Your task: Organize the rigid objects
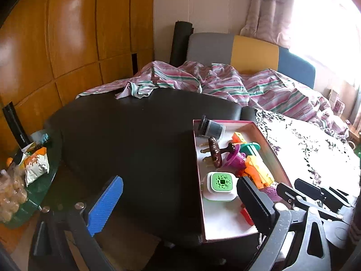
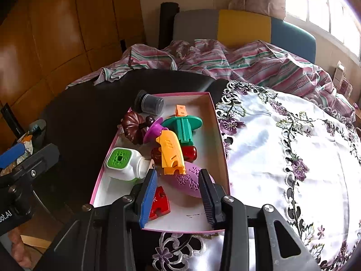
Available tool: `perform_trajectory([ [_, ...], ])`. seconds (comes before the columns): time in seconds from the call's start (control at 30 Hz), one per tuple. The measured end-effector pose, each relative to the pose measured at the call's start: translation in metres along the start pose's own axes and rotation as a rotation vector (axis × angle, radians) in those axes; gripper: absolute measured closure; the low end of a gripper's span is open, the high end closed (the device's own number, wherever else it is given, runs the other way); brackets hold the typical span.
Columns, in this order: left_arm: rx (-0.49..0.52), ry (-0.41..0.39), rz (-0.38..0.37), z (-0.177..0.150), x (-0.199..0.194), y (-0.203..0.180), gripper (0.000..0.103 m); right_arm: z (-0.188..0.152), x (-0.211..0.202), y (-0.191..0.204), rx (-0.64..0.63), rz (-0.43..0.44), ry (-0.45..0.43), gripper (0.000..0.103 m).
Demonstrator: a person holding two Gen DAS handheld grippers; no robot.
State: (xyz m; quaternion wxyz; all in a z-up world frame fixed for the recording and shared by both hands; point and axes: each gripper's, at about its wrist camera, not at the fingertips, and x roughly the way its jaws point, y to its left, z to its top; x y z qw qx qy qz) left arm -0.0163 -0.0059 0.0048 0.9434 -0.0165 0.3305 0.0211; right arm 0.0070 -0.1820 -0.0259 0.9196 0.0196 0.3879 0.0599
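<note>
A pink-edged white box (image 2: 217,122) (image 1: 266,135) holds several rigid toys: a green-topped white block (image 2: 123,163) (image 1: 221,184), a yellow piece (image 2: 170,154), a teal piece (image 2: 183,125), a dark jar (image 2: 150,105) (image 1: 211,128), a brown pumpkin shape (image 2: 132,127), a purple egg (image 2: 189,180) and a red piece (image 2: 160,203). My right gripper (image 2: 178,194) is open just above the box's near end, its fingers either side of the purple egg, holding nothing. My left gripper (image 1: 178,203) is open and empty over the dark table, left of the box.
The box sits on a dark round table (image 1: 135,135) next to a white flowered cloth (image 2: 293,158). A striped blanket (image 1: 225,83) lies behind. Snack bags (image 1: 36,164) sit on a low glass table at the far left. Wooden cupboards (image 1: 67,33) stand behind.
</note>
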Motion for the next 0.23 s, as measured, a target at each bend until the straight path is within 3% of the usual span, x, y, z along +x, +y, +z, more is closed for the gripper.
perform_trajectory([
  [0.23, -0.006, 0.019, 0.004, 0.0003, 0.0041, 0.0024, 0.003, -0.0008, -0.0009, -0.002, 0.007, 0.003, -0.005, 0.065],
])
